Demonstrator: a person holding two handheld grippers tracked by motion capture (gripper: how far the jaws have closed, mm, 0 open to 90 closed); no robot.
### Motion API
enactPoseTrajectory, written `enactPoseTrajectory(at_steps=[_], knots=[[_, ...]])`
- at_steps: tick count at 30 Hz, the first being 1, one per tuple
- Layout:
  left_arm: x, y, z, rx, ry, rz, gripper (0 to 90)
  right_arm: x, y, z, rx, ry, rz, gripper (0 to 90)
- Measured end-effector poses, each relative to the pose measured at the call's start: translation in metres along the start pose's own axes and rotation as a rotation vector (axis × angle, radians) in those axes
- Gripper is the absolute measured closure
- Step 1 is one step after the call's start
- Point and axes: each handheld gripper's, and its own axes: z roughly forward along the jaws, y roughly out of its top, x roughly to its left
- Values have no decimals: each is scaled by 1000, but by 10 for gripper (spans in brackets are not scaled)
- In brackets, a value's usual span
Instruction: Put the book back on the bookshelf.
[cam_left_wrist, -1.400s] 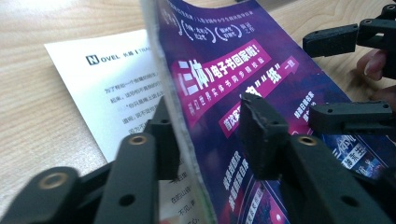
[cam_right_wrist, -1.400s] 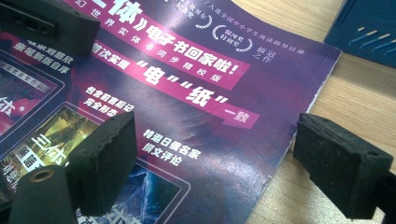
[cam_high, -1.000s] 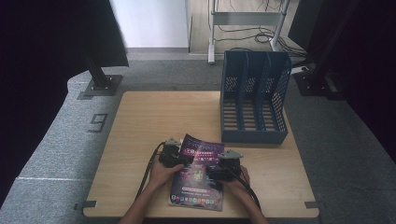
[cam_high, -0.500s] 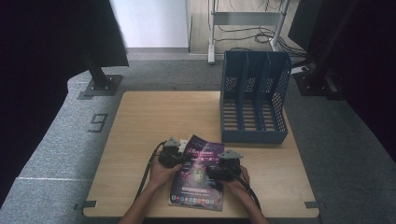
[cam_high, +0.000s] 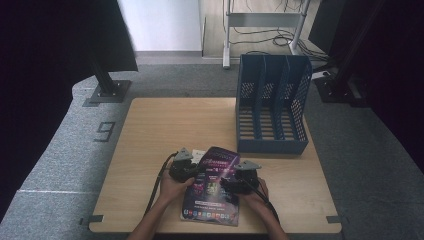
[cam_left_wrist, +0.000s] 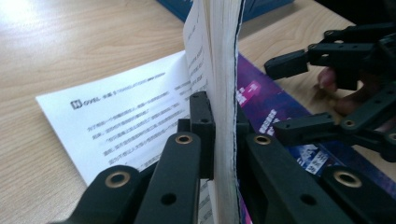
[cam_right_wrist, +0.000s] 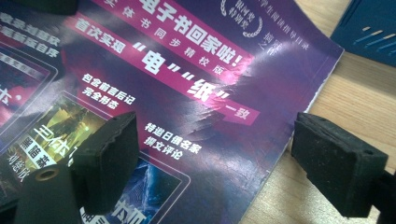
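Since a second ago we have closed the left gripper's (cam_left_wrist: 223, 140) jaws, and the left edge of the magazine (cam_high: 212, 187) now stands between them, lifted a little further off the table (cam_high: 150, 130) than it was then. In the left gripper view the pads press from both sides on a thick sheaf of pages set on edge, with a white inner page (cam_left_wrist: 121, 126) fallen open flat to that gripper's left. We judge this clamp is meant to raise the magazine by its edge so it can be stood upright.

Just across the purple cover from the left tool, our right gripper (cam_right_wrist: 224, 161) hovers with its jaws apart, one pad over the cover and the other past the magazine's outer edge above bare wood. It holds nothing; we take it to be steadying or waiting to catch the far edge once the magazine comes up.

Beyond both grippers, toward the far right of the table, stands the blue file rack (cam_high: 272, 110), its slots open toward us and well apart from the magazine. It looks like the likely destination.
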Motion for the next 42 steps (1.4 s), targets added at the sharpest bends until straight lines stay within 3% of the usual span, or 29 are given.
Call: enactPoseTrajectory(at_steps=[13,28,37,42], knots=[[-8,6,-17,-62,-38,28,867,-11,5,-1,-3,96,48,143],[-11,9,-31,-100,-67,43,868,-16,14,0,-18,137,50,133],[-13,10,-37,-114,-79,61,868,-24,19,4,-37,182,83,128],[-13,10,-38,-119,-82,62,868,-23,25,7,-31,183,68,130]])
